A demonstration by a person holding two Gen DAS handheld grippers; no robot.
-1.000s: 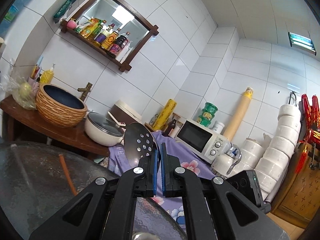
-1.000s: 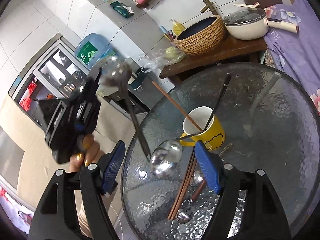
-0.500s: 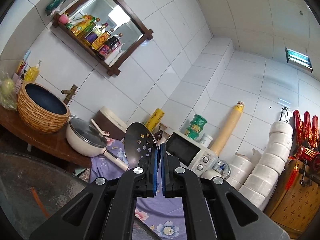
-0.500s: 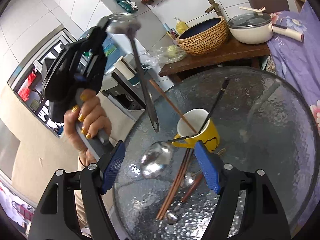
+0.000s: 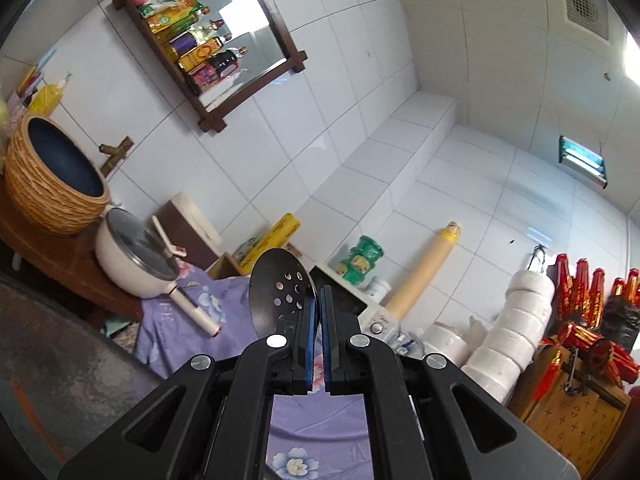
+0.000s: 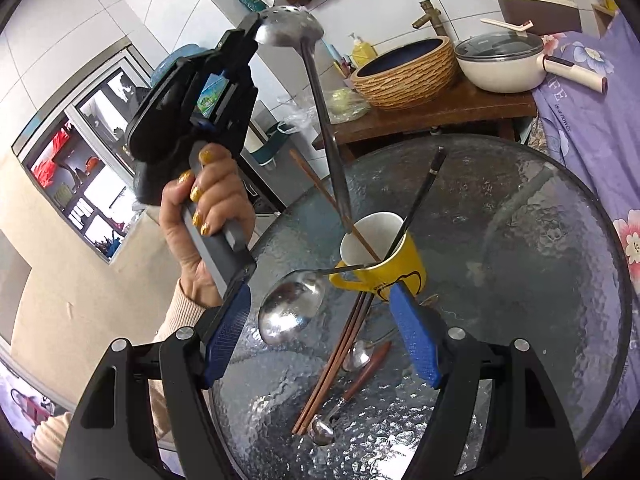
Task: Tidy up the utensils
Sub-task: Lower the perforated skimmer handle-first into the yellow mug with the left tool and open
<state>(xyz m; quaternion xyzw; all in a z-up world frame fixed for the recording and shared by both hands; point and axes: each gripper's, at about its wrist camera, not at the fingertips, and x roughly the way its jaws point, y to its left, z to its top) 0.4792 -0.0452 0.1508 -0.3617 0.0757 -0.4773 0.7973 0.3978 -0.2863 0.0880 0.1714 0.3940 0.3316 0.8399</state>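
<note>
My left gripper (image 5: 319, 300) is shut on the bowl end of a metal slotted spoon (image 5: 280, 295). In the right wrist view the left gripper (image 6: 251, 29) holds that slotted spoon (image 6: 289, 31) high, its handle hanging down with the tip at the rim of a yellow mug (image 6: 382, 258). The mug holds a ladle (image 6: 288, 312), a brown chopstick and a black chopstick. My right gripper (image 6: 322, 330) is open and empty above the glass table (image 6: 520, 272), near the mug. Brown chopsticks (image 6: 340, 360) and two spoons (image 6: 356, 384) lie on the glass.
A wooden side table (image 6: 436, 114) behind the glass table holds a wicker basin (image 6: 408, 68) and a white lidded pot (image 6: 504, 62). A purple flowered cloth (image 6: 592, 120) lies at the right. A microwave (image 5: 352, 304), paper rolls and a wall shelf show in the left wrist view.
My left gripper has risen and swung right with the slotted spoon, bringing its handle tip from beside the mug to the mug's rim. My right gripper has stayed open.
</note>
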